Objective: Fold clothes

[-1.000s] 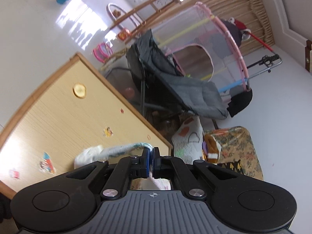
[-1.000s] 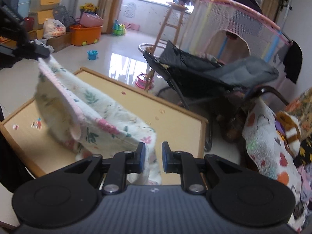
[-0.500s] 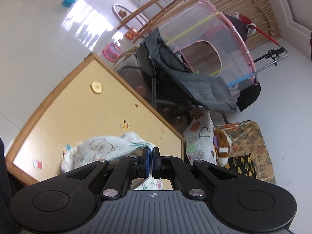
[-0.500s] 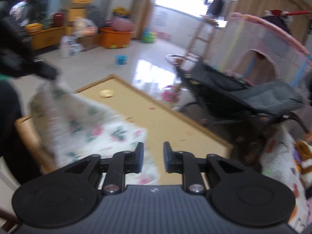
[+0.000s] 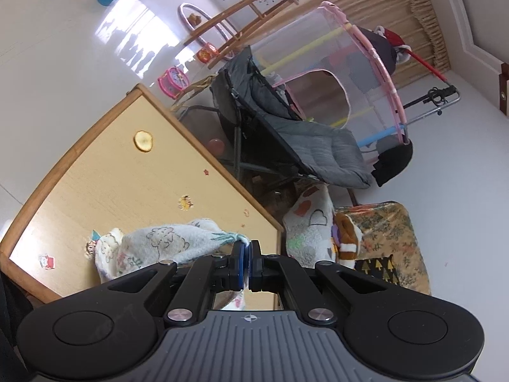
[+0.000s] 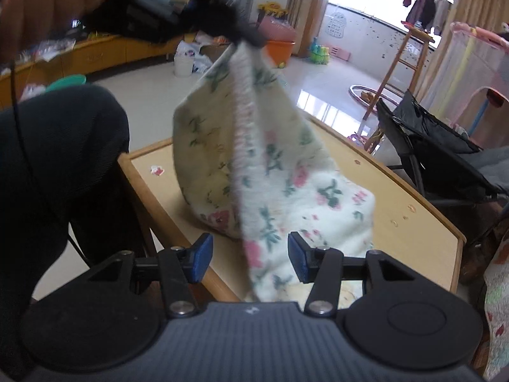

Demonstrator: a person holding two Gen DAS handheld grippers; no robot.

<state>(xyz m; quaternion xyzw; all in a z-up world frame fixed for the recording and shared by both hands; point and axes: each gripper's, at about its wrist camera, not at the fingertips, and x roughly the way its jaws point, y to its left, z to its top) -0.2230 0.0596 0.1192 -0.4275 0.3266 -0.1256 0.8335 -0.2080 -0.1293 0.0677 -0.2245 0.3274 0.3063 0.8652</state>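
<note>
Left gripper [image 5: 246, 248] clenched on a corner of the floral garment [image 6: 270, 172], lifting it off the wooden table [image 6: 413, 232], while right gripper [image 6: 249, 256] is opening, cloth hanging between its blue pads [image 6: 198, 256] without contact.

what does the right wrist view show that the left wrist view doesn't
Only the right wrist view: the right gripper, jaws opening with cloth hanging between but not pinched, a hand top left, and orange tubs by the window.

Only the left wrist view: the left gripper shut on the cloth's edge, and a heart-print blanket beside the table.

Both: the floral cloth, the wooden table, the grey stroller.
</note>
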